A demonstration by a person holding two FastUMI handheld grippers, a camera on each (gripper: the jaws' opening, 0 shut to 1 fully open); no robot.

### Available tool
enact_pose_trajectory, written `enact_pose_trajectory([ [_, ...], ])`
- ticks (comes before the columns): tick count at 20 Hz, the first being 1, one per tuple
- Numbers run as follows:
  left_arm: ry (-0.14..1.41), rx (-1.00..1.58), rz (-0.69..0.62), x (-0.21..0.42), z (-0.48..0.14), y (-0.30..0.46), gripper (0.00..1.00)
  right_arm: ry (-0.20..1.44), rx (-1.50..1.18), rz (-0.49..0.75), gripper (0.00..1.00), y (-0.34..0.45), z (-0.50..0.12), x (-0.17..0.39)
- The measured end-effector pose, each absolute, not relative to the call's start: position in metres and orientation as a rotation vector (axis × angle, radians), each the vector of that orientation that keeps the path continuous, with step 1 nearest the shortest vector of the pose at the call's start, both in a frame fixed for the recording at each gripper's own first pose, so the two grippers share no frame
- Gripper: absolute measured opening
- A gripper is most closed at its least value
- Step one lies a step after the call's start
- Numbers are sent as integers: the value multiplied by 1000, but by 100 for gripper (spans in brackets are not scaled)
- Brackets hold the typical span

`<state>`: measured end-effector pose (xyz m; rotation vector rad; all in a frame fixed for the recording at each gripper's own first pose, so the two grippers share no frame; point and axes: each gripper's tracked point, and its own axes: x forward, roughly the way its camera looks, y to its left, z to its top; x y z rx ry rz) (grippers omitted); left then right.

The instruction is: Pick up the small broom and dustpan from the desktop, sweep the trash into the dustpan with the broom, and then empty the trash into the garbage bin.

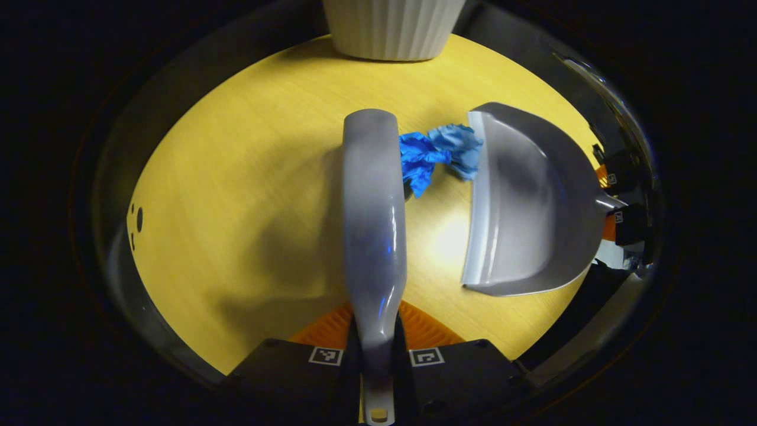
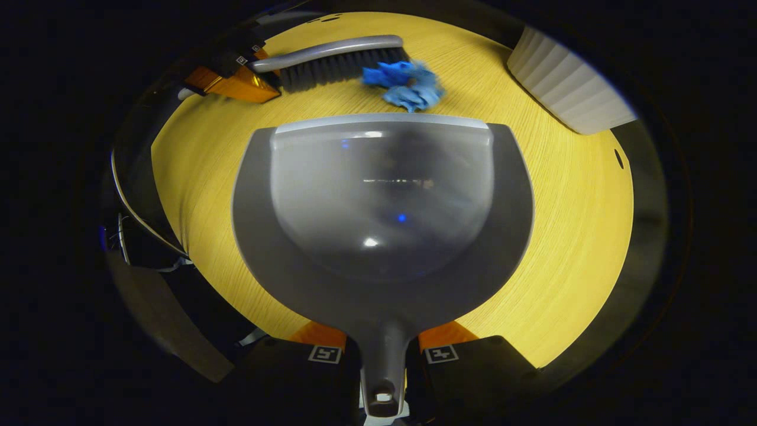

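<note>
My left gripper (image 1: 376,355) is shut on the handle of the grey small broom (image 1: 372,219), whose head points away over the yellow desktop (image 1: 236,195). A crumpled blue piece of trash (image 1: 437,155) lies between the broom head and the lip of the grey dustpan (image 1: 526,201). In the right gripper view, my right gripper (image 2: 383,355) is shut on the dustpan's (image 2: 381,207) handle. The pan's mouth faces the blue trash (image 2: 405,84), and the broom's black bristles (image 2: 337,66) touch the trash from the far side, held by the left gripper (image 2: 233,71).
A white ribbed garbage bin (image 1: 393,26) stands at the far edge of the desktop, seen also as the bin (image 2: 568,83) at upper right in the right gripper view. The round desktop edge (image 2: 615,236) curves close around both tools.
</note>
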<state>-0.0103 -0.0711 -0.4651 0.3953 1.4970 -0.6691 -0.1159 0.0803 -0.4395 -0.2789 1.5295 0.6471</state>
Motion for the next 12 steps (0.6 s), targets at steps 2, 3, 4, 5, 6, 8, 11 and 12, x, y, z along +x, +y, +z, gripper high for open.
enact_pose_trajectory([
  [2,1494,393,-762,-18,-463,-88,27,1518,-286,647,36,80,-440,-115],
  [3,1495,389,-803,-22,-461,-95,26,1510,-289,649,36,80,-441,-114],
  [4,1497,382,-840,-26,-460,-100,26,1508,-289,651,36,81,-440,-114],
  [5,1500,375,-876,-30,-459,-104,26,1507,-289,654,36,80,-441,-115],
  [6,1508,375,-897,-33,-457,-104,29,1510,-286,654,36,80,-441,-115],
  [8,1541,379,-909,-37,-451,-98,26,1513,-279,653,36,80,-440,-115],
  [11,1560,366,-895,-40,-442,-80,26,1505,-282,656,36,81,-441,-115],
  [12,1547,368,-875,-33,-443,-76,26,1503,-283,654,36,81,-441,-114],
])
